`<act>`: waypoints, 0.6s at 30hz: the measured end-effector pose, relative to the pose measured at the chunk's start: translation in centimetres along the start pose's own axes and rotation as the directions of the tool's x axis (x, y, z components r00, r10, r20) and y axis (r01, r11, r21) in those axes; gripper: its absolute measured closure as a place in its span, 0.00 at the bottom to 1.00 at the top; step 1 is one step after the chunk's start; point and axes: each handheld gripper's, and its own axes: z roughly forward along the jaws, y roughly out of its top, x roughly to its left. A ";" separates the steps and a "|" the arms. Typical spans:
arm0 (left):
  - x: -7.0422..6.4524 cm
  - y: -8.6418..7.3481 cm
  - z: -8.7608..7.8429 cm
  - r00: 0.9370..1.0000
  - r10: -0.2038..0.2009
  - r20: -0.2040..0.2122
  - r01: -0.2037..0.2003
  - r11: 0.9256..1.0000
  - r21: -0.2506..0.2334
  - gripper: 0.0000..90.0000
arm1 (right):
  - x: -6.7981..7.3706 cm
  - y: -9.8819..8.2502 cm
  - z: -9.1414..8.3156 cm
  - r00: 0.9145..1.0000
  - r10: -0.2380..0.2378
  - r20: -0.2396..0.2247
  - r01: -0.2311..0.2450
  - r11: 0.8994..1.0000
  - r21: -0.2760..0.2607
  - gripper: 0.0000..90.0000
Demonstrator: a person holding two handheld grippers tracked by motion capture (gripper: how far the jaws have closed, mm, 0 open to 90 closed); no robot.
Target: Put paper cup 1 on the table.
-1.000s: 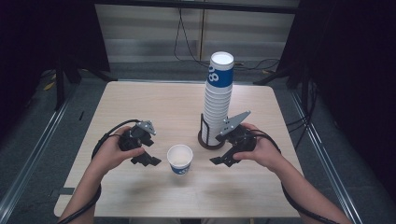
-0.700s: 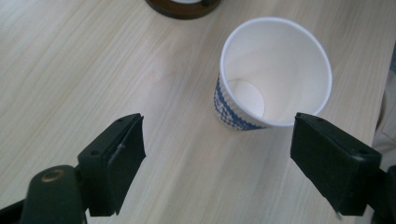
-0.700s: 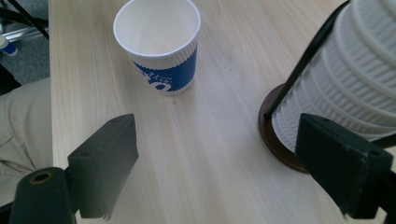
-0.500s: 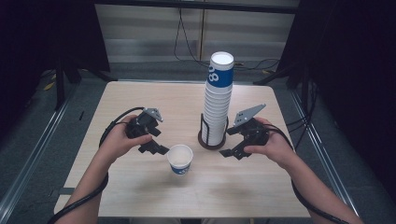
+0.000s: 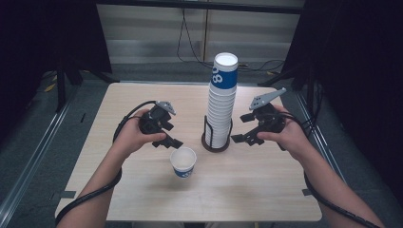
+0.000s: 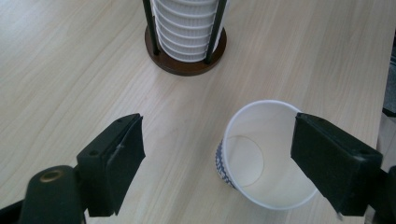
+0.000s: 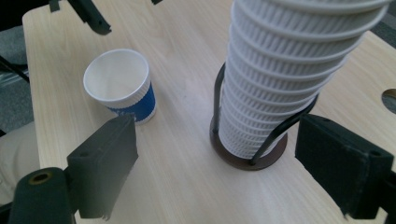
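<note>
Cup mid-table, clear of edges; both hand-held grippers apart, empty.

Light wood counter. On it: single paper cup, upright, just below the left tongs; cup stack in wire holder between both tongs.

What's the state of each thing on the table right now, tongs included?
single paper cup: upright, empty, standing alone on the table, nothing gripping it
cup stack: nested upright in its holder, top cup open
holder: upright, on its round base
left tongs: open, nothing held, cup below them
right tongs: open, nothing held, beside the stack
</note>
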 end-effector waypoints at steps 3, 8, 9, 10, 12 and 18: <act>0.0 0.4 0.1 1.000 0.001 -0.001 -0.001 1.000 -0.011 0.19 | -0.3 0.3 -0.3 1.000 0.017 0.001 -0.017 1.000 -0.005 0.14; -0.2 1.7 0.2 1.000 0.011 -0.004 -0.011 0.999 -0.035 0.19 | -1.1 1.4 -1.0 0.998 0.063 0.006 -0.062 0.997 -0.055 0.13; -0.3 1.9 0.2 1.000 0.015 -0.008 -0.015 0.999 -0.033 0.19 | -1.1 1.4 -1.0 0.998 0.063 0.006 -0.062 0.997 -0.055 0.13; -0.3 2.4 0.2 1.000 0.020 -0.013 -0.020 0.999 -0.042 0.19 | -1.2 1.9 -1.3 0.998 0.055 0.023 -0.054 0.997 -0.055 0.13; -0.4 2.9 0.2 0.999 0.036 -0.010 -0.036 0.999 -0.032 0.19 | -1.4 2.3 -1.5 0.998 0.062 0.029 -0.060 0.997 -0.055 0.13; -0.4 4.3 0.2 0.999 0.046 -0.006 -0.046 0.998 -0.030 0.19 | -1.9 3.2 -1.7 0.997 0.065 0.040 -0.063 0.997 -0.055 0.13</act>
